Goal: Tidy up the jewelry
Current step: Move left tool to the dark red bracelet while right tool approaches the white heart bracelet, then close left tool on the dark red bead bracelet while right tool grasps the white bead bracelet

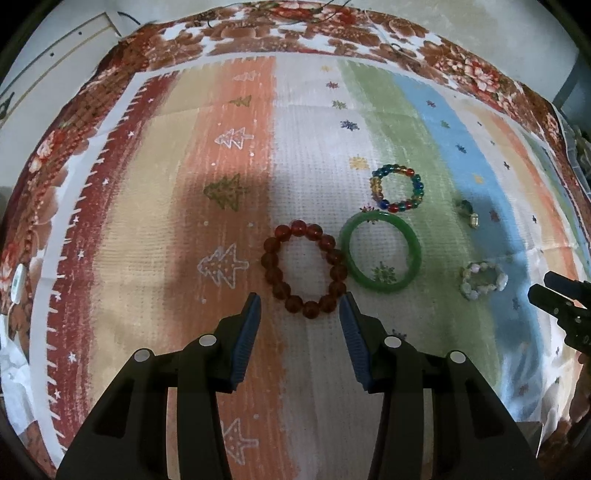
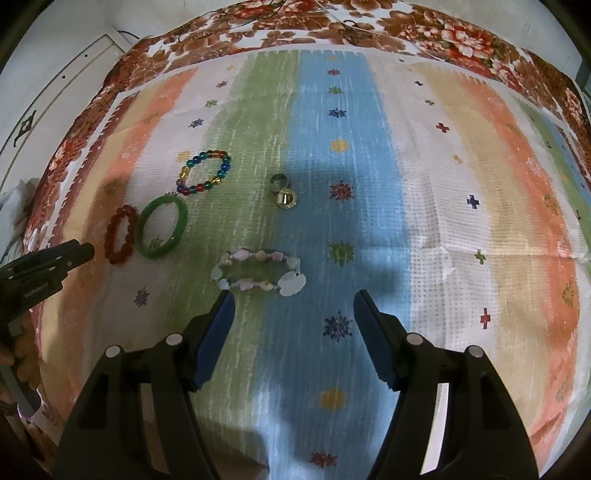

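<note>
Since both my claws hang released with nothing between the jaws, every risk is ahead of me. My left claw [image 1: 300, 308] sits just above the near edge of the red bead bracelet [image 1: 303, 268], jaws about as wide as the ring of beads. If I come down like that, I judge the pads will straddle it or push it away rather than pinch 1 side. That bracelet touches the green bangle [image 1: 380, 252], so a sloppy grab could drag or knock the bangle, and the bangle nearly touches the multicolor bead bracelet [image 1: 397, 189] beyond it.

My right claw [image 2: 293, 306] hovers just short of the pale stone bracelet [image 2: 258, 272], off to its right side. The left pad [image 2: 216, 332] lines up with the bracelet's near edge, so closing now would likely catch only cloth. The stones look irregular and could slip from flat pads. The 2 small rings [image 2: 282, 192] further out could roll if the cloth is tugged.

The jewelry lies on a striped cloth [image 2: 461, 206] with snowflake and tree prints, creased, spread over a floral blanket [image 1: 258, 33]. It looks soft, maybe a bed, I cannot tell. The cloth could bunch under pressure. A pale wall or door [image 1: 55, 40] shows behind.
</note>
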A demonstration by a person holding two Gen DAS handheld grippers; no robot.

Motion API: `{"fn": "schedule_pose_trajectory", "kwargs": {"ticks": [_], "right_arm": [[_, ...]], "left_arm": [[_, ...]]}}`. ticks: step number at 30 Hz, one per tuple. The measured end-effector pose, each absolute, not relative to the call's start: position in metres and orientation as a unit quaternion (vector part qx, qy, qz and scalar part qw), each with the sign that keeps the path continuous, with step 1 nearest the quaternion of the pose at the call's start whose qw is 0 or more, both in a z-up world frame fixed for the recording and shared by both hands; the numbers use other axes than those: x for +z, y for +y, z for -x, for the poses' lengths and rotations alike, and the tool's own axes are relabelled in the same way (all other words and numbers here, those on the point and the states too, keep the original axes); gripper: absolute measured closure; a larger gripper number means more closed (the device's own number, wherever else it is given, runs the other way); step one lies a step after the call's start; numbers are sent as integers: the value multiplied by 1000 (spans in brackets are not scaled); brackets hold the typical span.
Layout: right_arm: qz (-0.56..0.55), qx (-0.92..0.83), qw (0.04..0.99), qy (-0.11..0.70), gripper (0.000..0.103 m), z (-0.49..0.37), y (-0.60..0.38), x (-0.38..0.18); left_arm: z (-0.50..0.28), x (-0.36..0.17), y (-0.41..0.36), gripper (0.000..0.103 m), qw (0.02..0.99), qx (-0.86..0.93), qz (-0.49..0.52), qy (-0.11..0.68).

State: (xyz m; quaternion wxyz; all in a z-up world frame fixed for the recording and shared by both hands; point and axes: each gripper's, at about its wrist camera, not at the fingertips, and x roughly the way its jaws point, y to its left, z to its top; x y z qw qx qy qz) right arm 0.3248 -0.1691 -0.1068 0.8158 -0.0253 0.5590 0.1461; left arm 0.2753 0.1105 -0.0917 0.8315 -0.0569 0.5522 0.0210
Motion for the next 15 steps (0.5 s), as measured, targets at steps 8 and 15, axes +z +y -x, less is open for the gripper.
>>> {"fn": "schedule_pose_trajectory", "kwargs": {"ticks": [8, 15], "right_arm": [[24, 142, 804, 578, 36, -340, -166, -126], [31, 136, 799, 585, 36, -350, -163, -136]], "left_arm": [[-290, -104, 112, 59, 826, 17, 55, 561], [-299, -116, 120, 59, 820, 24, 54, 569]]}}
